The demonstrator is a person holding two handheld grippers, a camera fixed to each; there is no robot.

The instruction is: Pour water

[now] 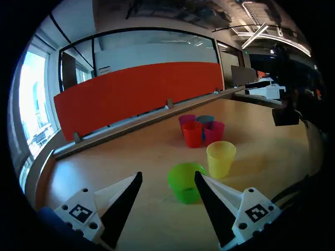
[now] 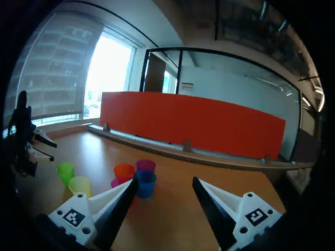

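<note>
Your left tongs [image 1: 167,173] stand wide apart and hold nothing, low over the counter [image 1: 268,167]. The green cup [image 1: 184,184] sits just ahead between their tips, nearer the right finger. That finger's tip overlaps the cup's rim, and you cannot tell whether they touch. The yellow cup [image 1: 220,158] stands upright just beside it, a little farther on.

Beyond these 2, and apart from them, 4 cups bunch together: the red cup [image 1: 192,134], the magenta cup [image 1: 214,132], the blue cup [image 1: 205,120] and the purple cup [image 1: 186,120]. Behind them the counter's far edge runs along the orange divider [image 1: 138,94]. Bare wood lies open to the left of the green cup and to the right of the yellow cup.

Your right tongs [image 2: 165,178] are apart and empty above the counter. The blue cup is close by their left finger, and bare counter stretches ahead to the divider.
</note>
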